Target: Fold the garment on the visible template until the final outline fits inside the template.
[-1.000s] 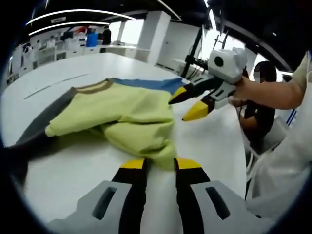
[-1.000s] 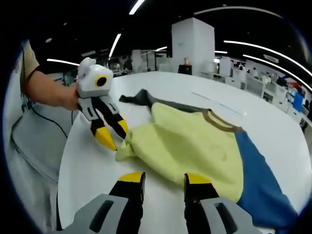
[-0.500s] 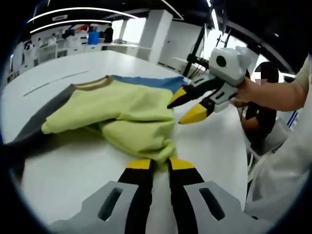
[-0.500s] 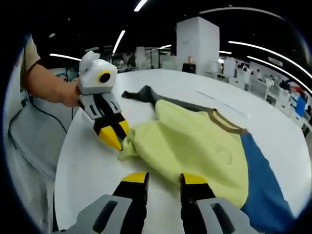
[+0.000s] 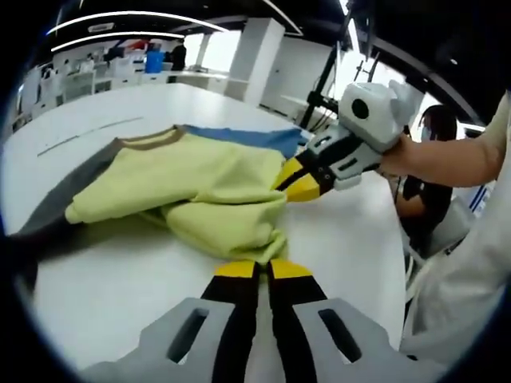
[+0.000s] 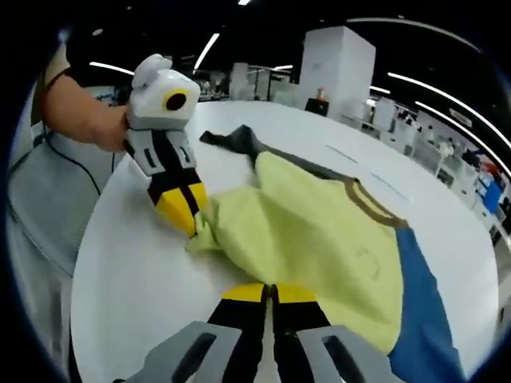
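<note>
Both grippers' fingers (image 5: 281, 270) clamped on rumpled garment (image 5: 204, 187) — yellow-green, blue-sleeved, brown collar.

The garment (image 5: 204, 179) is lying partly folded on the white table, a lime-yellow top with a tan ribbed collar (image 5: 156, 141), a blue sleeve (image 5: 239, 137) and a grey sleeve (image 5: 68, 191). In the left gripper view, the blue sleeve is stretching along the far edge while the grey one is trailing off to the near left. A yellow fold is bunching up at the near right, its corner gathering into a puckered tip. In the right gripper view, the garment (image 6: 319, 239) is spreading toward the right, the blue sleeve (image 6: 423, 319) running off near-right and the grey sleeve (image 6: 239, 144) lying far behind. A faint mark, possibly a small print, is showing on the chest.
</note>
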A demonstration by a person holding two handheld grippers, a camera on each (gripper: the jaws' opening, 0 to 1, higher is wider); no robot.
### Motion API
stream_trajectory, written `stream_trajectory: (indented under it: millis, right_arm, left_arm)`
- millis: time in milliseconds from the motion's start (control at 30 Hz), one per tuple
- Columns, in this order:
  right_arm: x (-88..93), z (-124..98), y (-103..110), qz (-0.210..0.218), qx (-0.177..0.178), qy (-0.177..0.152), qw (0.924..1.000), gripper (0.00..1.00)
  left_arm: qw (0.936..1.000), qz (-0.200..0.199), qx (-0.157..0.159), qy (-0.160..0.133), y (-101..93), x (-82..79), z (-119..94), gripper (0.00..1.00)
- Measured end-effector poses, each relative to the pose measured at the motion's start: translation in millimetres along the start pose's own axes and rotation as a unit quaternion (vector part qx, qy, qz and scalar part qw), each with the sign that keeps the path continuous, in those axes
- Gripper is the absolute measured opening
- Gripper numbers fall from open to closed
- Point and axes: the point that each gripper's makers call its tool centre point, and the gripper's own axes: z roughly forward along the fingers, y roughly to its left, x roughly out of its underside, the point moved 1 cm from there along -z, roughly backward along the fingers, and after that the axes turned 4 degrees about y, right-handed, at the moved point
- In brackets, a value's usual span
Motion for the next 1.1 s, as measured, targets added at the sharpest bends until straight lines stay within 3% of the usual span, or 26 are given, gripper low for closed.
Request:
stream_trajectory:
  millis: [133,433,767,1100]
  right_arm:
    - [-3.1,-5,-2,0.001,0.002,-0.008,1.0,0.0]
    - [-27.5,-27,-14,0.015,0.023,-0.058,0.998,0.0]
    - [-60.1,-56,-39,0.014,0.063,-0.111,0.9917,0.0]
    - [-79.8,-80,-51,0.006,0.096,-0.15,0.984,0.0]
  left_arm:
    - [0.9998,0.017,-0.004,0.002,-0.9,-2.3,-5,0.01]
    - [0.9987,0.025,-0.02,-0.039,4.9,-25.0,-35,0.0]
    - [0.9905,0.035,-0.066,-0.116,20.2,-72.5,-83,0.0]
    - [0.9805,0.053,-0.076,-0.173,13.7,-113.6,-111,0.0]
